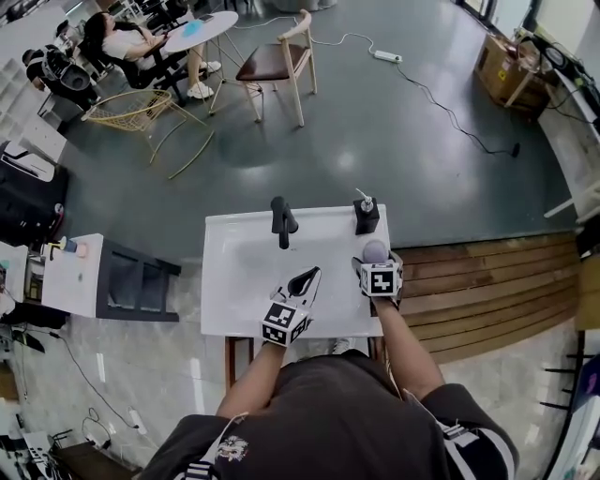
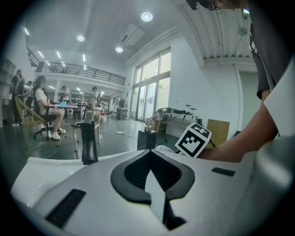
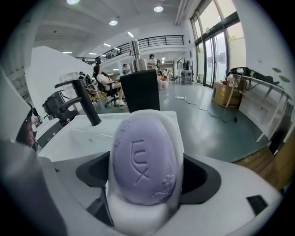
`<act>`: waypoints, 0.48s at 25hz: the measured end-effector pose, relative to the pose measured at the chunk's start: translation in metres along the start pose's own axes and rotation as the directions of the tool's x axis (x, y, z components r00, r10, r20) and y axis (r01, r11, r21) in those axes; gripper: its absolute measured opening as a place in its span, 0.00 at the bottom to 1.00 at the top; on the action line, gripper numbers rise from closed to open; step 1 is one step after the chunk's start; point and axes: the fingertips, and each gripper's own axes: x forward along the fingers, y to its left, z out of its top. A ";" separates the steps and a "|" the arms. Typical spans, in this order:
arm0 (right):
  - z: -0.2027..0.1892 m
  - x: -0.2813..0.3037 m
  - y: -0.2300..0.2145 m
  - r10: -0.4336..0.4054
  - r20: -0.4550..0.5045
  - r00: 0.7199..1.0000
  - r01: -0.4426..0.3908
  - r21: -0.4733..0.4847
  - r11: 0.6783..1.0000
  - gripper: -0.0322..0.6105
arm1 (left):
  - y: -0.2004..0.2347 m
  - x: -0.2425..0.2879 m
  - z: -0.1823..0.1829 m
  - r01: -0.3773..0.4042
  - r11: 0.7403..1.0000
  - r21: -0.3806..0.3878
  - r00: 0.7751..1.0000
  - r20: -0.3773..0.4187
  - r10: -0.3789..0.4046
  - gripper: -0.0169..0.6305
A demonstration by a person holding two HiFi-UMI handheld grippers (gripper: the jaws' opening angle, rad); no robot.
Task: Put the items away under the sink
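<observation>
A lilac oval soap bar (image 3: 144,161) lies in a white soap dish (image 3: 138,216), and my right gripper (image 3: 145,179) is shut on the dish's sides. In the head view this gripper (image 1: 375,259) holds the soap (image 1: 374,250) over the right end of the white sink counter (image 1: 234,291), just in front of the black soap dispenser (image 1: 366,217). My left gripper (image 1: 307,279) hovers over the counter's front middle, shut with nothing in it; its pads (image 2: 133,173) meet at the tip. The black faucet (image 1: 281,221) stands at the back centre. The space under the sink is hidden.
A wooden chair (image 1: 281,61) and a wire chair (image 1: 141,112) stand on the grey floor beyond the sink. A dark low shelf unit (image 1: 136,279) sits left of the counter. Wooden decking (image 1: 487,281) runs to the right. People sit at a round table (image 1: 202,28) far left.
</observation>
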 end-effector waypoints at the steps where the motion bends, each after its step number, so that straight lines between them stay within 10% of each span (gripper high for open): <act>1: 0.001 -0.003 0.002 0.004 0.008 1.000 -0.004 -0.004 1.000 0.75 | 0.000 -0.003 0.000 -0.001 1.000 -0.002 1.000 0.003 0.001 0.04; 12: -0.001 -0.062 0.046 0.014 0.089 0.996 -0.011 -0.034 0.999 0.75 | -0.001 -0.051 -0.006 -0.012 1.000 0.001 0.999 0.033 0.012 0.04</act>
